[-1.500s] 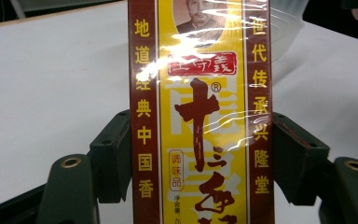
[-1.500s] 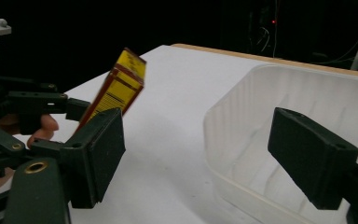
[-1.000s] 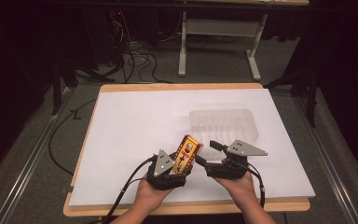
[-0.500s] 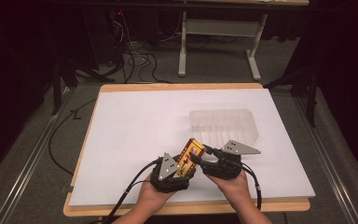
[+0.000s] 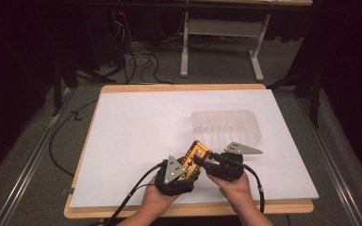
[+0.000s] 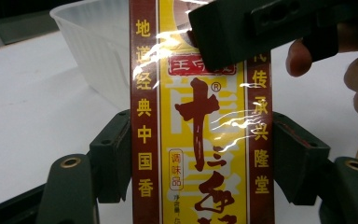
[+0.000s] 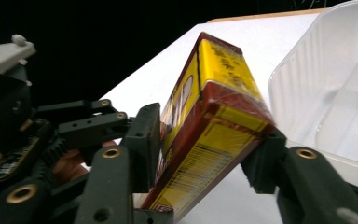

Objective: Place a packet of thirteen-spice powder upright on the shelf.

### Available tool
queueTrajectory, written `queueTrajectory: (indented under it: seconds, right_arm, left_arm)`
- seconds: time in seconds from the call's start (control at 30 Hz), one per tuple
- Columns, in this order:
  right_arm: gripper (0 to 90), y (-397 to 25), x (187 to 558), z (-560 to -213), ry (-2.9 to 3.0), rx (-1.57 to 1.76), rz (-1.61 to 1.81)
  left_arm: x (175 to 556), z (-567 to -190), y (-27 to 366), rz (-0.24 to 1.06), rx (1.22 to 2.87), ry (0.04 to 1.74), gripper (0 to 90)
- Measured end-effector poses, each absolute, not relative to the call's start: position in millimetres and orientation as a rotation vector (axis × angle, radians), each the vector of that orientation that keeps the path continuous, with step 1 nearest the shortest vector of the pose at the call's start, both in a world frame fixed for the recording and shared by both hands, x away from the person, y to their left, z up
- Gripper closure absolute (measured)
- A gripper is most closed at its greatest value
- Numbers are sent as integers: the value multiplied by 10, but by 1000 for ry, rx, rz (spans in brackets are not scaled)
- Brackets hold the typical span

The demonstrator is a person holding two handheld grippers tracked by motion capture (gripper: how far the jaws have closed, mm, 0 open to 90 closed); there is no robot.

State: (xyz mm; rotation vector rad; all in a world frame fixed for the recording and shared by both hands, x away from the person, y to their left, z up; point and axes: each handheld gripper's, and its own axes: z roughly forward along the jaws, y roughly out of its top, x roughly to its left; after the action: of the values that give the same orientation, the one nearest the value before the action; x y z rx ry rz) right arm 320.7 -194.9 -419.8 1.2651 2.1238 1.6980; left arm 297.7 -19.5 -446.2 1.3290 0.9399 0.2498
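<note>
A yellow and dark-red box [image 5: 194,157] with Chinese characters stands tilted above the near part of the white table sheet [image 5: 136,136]. Both grippers are shut on it. My left gripper [image 5: 187,170] clamps its lower half from the sides; in the left gripper view the box [image 6: 200,140] fills the gap between the pads. My right gripper [image 5: 203,161] holds the upper end; in the right gripper view the box [image 7: 209,116] sits edge-on between its jaws. A finger of the right gripper [image 6: 242,28] crosses the box's top in the left gripper view.
A clear plastic tray [image 5: 226,125] sits just beyond the grippers at centre right, also close behind the box [image 7: 335,84]. The sheet covers a wooden board [image 5: 184,87]. Cables trail from both grippers over the front edge. A desk frame and wires stand on the floor behind.
My right gripper has moved left to the box and shut on its upper end. The left gripper and box have shifted slightly right and nearer the tray.
</note>
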Motion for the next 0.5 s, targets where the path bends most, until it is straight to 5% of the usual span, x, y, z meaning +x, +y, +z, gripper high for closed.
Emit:
queueTrajectory:
  seconds: [0.5]
  right_arm:
    - [655,-1932,3189,-4166,2146,1244,1716]
  left_arm:
    - [3017,-4504,-187,213,1352,955,319]
